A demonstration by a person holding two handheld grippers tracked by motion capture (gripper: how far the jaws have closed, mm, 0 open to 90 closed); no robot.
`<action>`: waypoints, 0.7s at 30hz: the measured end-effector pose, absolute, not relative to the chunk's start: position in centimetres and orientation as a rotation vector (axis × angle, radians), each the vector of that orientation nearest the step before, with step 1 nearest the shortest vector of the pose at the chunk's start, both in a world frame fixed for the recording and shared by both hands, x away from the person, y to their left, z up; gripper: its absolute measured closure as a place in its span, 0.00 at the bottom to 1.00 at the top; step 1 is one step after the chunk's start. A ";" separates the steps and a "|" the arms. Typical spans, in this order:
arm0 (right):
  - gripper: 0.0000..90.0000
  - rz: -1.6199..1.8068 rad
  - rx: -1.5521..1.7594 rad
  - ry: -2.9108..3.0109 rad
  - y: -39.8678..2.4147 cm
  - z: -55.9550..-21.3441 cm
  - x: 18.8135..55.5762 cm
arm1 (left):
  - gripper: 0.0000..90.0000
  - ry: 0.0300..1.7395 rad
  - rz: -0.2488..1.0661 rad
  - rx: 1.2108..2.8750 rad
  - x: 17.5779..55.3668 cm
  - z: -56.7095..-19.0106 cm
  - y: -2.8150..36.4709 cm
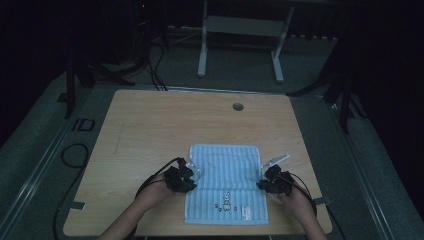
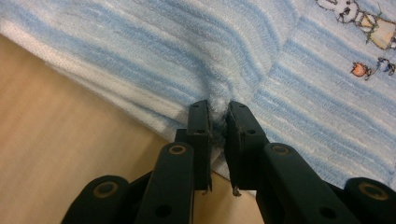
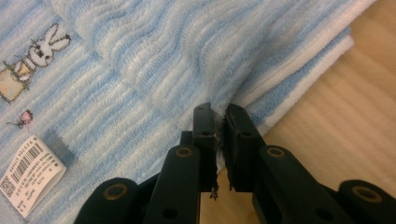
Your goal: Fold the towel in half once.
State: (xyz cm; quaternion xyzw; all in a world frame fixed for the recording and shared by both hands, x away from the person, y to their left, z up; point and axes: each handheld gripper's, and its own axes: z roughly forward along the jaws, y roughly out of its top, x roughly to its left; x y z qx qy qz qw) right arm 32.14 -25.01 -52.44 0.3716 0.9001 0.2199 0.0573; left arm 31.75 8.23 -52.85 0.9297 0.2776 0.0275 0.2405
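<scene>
Pinching towel (image 1: 227,182) edges, left gripper (image 1: 186,176), right gripper (image 1: 269,181), bare table (image 1: 150,125) around.

A light wooden table (image 1: 150,130) has a round cable hole (image 1: 238,106) near its far edge. Beyond it, on the grey floor (image 1: 240,75), stands a white metal frame (image 1: 240,30) on two legs. Black cables (image 1: 155,70) trail across the floor at the far left, and another cable loops (image 1: 75,155) beside the table's left edge.
</scene>
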 end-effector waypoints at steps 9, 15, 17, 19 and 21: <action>0.91 0.636 1.176 2.729 -26.0 -52.3 33.9 | 0.88 0.768 0.054 2.555 32.6 -52.8 7.0; 0.87 0.669 1.153 2.758 -26.3 -51.6 33.5 | 0.77 0.816 0.030 2.534 32.7 -52.3 7.4; 0.84 0.702 1.133 2.772 -26.6 -51.0 33.4 | 0.75 0.817 0.052 2.537 32.6 -51.7 7.6; 0.82 0.727 1.128 2.762 -26.9 -50.1 33.4 | 0.73 0.822 0.068 2.530 32.7 -51.0 8.1; 0.79 0.723 1.121 2.738 -27.1 -49.1 33.6 | 0.70 0.836 0.094 2.530 32.9 -50.3 8.5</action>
